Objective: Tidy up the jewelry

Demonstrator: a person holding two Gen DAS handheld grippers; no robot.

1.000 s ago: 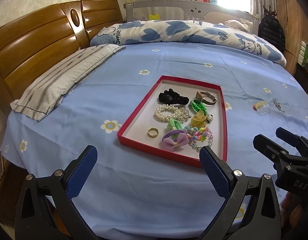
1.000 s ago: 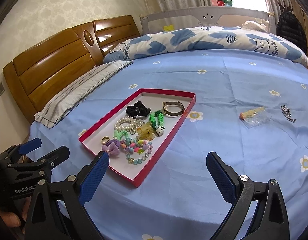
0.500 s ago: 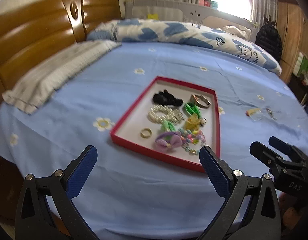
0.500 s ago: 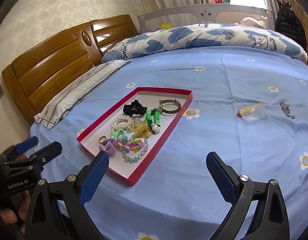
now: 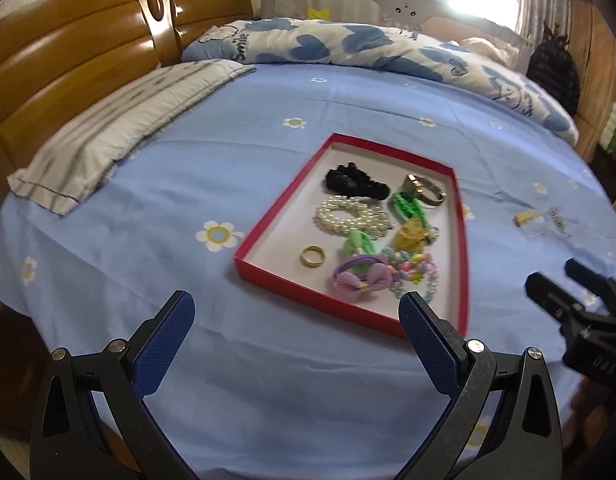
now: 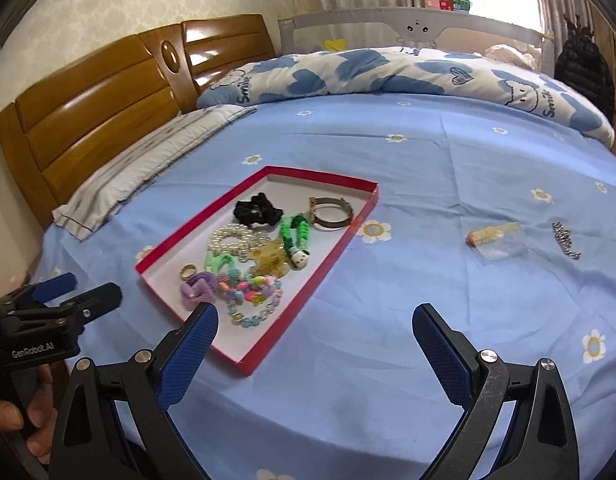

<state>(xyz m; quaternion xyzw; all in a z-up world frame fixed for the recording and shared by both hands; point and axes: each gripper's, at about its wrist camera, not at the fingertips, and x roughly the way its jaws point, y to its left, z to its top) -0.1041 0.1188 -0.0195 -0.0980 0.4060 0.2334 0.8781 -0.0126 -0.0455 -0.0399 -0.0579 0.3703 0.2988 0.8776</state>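
1. Two grippers hang above the near edge of the blue flowered bedsheet: the left gripper and the right gripper each have their blue-padded fingers spread wide, gripping nothing.
2. Just beyond them, a shallow red-rimmed cardboard tray lies flat, collecting a gold ring, a purple bow hair tie, a white pearl bracelet, a black scrunchie and a metal bangle.
3. Well right of the tray, a small clear plastic bag and a silver chain lie loose on the sheet, likely still to be gathered.
4. Bare sheet surrounds both strays, leaving an easy approach; the low tray rim is all that must be crossed.
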